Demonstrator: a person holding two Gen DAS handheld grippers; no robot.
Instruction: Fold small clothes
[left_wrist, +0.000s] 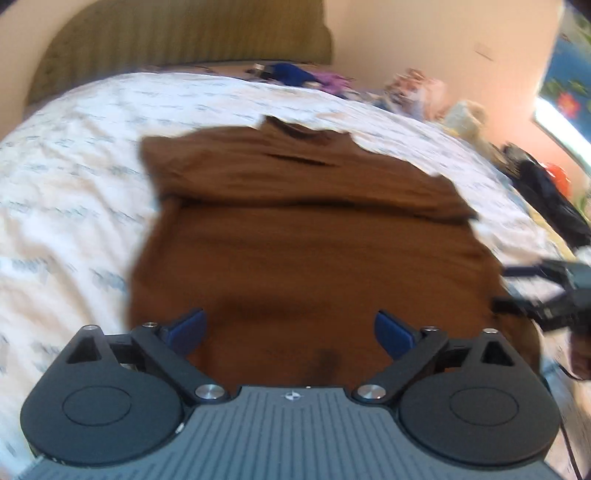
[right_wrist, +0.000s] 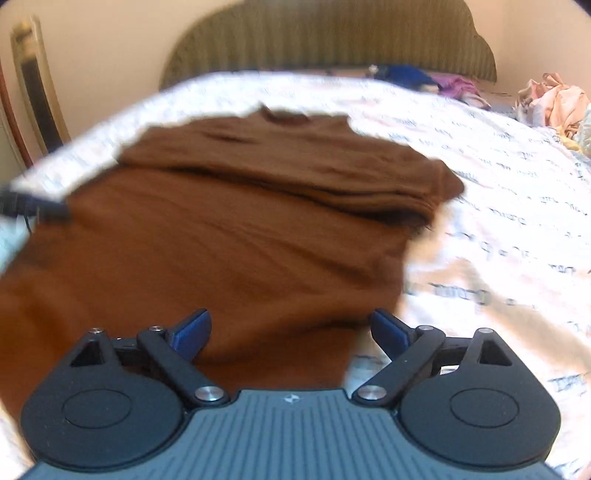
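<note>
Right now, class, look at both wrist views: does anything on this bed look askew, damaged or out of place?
Nothing looks damaged or spilled. The brown knitted top lies on the white printed bedsheet with its far part folded over, slightly crooked. Loose blue and purple clothes sit heaped by the green headboard.

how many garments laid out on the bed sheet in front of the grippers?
1: a brown shirt spread mid-bed on the sheet, sleeves folded across its top. Other clothes lie piled by the headboard, too blurred to count.
</note>
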